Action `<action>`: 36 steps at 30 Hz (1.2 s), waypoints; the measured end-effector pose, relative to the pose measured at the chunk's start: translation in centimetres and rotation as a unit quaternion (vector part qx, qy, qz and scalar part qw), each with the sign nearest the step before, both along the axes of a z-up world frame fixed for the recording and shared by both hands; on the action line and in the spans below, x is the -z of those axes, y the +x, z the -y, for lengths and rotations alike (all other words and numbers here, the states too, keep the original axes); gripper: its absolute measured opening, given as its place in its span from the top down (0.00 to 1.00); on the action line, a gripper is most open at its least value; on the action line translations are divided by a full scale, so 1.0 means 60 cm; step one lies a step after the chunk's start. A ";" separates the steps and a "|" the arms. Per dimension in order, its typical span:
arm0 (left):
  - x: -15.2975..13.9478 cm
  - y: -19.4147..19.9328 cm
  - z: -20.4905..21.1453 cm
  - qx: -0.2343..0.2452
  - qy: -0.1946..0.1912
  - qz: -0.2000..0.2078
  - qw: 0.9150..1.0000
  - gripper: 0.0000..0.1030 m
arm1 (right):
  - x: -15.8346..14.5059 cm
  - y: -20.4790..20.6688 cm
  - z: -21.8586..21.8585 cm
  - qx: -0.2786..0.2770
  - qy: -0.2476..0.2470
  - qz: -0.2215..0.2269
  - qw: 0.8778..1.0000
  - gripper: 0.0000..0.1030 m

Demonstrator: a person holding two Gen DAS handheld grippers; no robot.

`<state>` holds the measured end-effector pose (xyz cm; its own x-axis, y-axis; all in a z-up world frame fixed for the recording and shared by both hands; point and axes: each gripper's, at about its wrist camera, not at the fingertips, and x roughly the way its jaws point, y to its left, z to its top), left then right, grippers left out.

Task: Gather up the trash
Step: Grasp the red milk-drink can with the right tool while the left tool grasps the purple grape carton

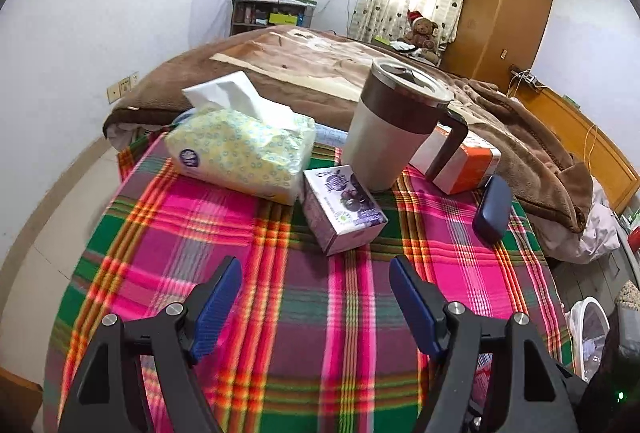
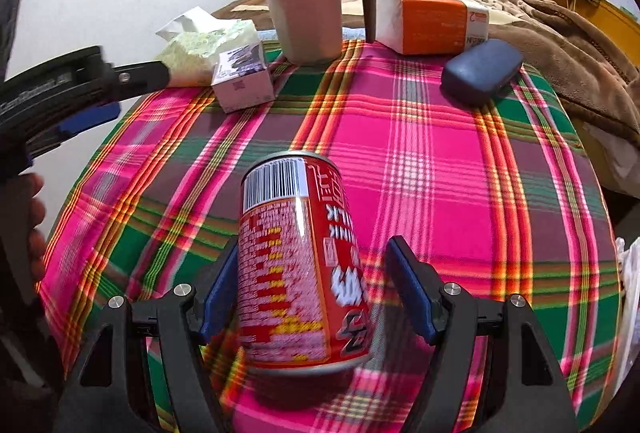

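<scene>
On the plaid bench [image 2: 420, 137]: red can [image 2: 300, 257], tilted, between the right tool's [image 2: 310, 281] parted pads, one side clear, so it may topple or roll. Left tool [image 1: 316, 281] wide, empty, short of the purple carton [image 1: 342, 209].

Glossy metal can [image 2: 298, 261], woven plaid cloth [image 2: 420, 169] – matt, crinkly plastic tissue pack [image 1: 244, 149], fuzzy blanket [image 1: 520, 137]

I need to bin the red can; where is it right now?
In the right wrist view, the red can lies on the plaid cloth between the open fingers of the right gripper, nearer than the mug.
</scene>
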<state>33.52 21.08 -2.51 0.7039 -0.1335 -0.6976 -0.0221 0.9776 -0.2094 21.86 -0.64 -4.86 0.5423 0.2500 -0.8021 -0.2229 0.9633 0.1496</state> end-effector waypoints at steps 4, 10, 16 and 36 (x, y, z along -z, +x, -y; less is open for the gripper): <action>0.009 0.036 0.014 0.005 -0.009 -0.001 1.000 0.23 | 0.000 0.007 0.012 0.006 0.002 0.006 1.000 0.48; 0.027 0.088 0.033 0.003 -0.007 -0.016 1.000 0.22 | 0.002 0.020 0.029 0.019 -0.018 0.019 0.999 0.48; 0.038 0.130 0.044 -0.016 -0.004 -0.022 1.000 0.21 | 0.005 0.036 0.039 0.024 -0.022 0.023 0.999 0.48; 0.093 0.199 0.085 -0.047 0.061 -0.069 0.995 0.42 | 0.007 0.044 0.064 0.031 -0.003 0.020 0.999 0.48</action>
